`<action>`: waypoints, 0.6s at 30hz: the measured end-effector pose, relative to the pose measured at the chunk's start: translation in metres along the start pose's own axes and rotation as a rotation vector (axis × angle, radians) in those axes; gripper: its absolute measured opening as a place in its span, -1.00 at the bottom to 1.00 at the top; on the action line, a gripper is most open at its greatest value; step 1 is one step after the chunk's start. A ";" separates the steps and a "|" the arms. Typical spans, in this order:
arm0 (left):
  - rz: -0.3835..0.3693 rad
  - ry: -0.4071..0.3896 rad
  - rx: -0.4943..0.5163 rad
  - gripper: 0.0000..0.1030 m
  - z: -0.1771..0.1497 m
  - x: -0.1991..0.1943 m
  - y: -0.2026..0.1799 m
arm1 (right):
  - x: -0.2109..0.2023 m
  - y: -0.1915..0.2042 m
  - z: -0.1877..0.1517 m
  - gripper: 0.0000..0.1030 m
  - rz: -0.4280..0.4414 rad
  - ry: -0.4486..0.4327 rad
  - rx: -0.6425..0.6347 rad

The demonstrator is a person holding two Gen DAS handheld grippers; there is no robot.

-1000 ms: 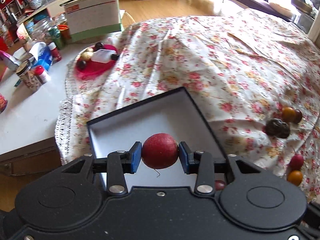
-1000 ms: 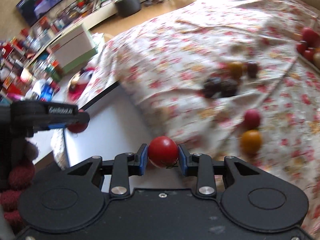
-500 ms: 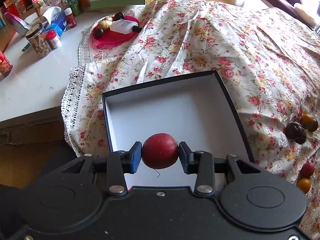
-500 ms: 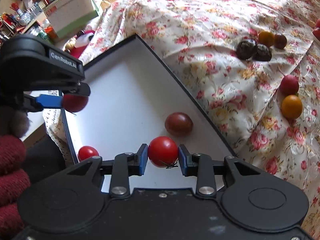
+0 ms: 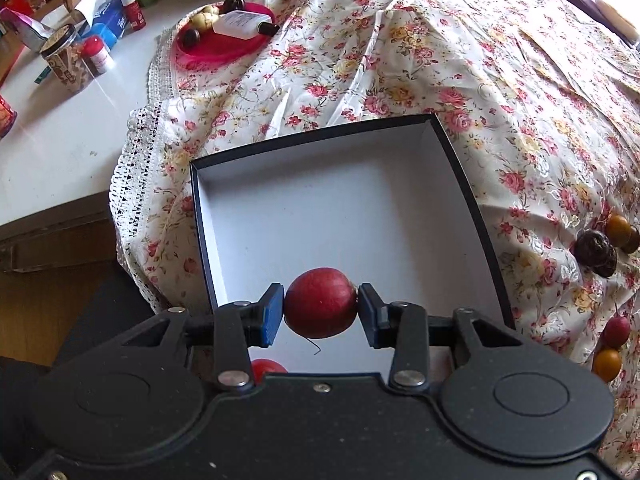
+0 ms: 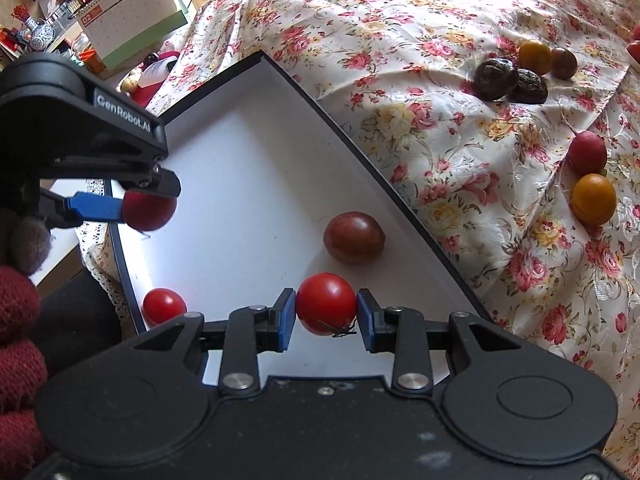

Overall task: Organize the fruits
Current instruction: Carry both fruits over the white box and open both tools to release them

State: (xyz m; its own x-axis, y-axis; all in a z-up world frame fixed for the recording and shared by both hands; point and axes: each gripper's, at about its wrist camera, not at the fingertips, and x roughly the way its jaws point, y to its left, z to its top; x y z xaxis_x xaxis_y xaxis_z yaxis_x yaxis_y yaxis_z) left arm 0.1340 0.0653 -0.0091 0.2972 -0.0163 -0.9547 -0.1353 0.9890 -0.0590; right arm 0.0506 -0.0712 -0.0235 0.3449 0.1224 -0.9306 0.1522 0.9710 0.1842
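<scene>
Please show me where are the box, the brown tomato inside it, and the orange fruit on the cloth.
box (image 6: 372, 148): right wrist view, on its dark right rim.
brown tomato (image 6: 354, 237): right wrist view, centre of its skin.
orange fruit (image 6: 593, 199): right wrist view, middle of it.

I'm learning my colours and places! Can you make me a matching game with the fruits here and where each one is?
Things
1. bright red tomato
2. dark red fruit
3. brown tomato
4. orange tomato

Places
A. lying loose inside the box
B. on the flowery cloth, next to a pink-red fruit
C. pinched in the right tool
D. pinched in the left tool

Pairs: 1-C, 2-D, 3-A, 4-B
</scene>
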 end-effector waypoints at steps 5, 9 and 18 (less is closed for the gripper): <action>0.012 -0.045 0.011 -0.07 0.000 -0.007 -0.001 | -0.006 -0.001 0.003 -0.27 -0.005 -0.026 -0.004; 0.003 -0.032 -0.001 -0.07 0.001 -0.005 0.001 | -0.008 0.000 0.002 -0.27 -0.001 -0.030 -0.009; -0.012 -0.007 -0.006 -0.07 0.000 -0.001 0.002 | -0.003 0.004 -0.002 -0.27 0.002 -0.012 -0.022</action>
State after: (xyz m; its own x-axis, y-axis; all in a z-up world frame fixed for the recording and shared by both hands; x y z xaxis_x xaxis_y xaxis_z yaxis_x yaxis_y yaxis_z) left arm 0.1331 0.0668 -0.0079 0.3058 -0.0268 -0.9517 -0.1375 0.9879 -0.0720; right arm 0.0485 -0.0678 -0.0202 0.3562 0.1220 -0.9264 0.1310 0.9751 0.1787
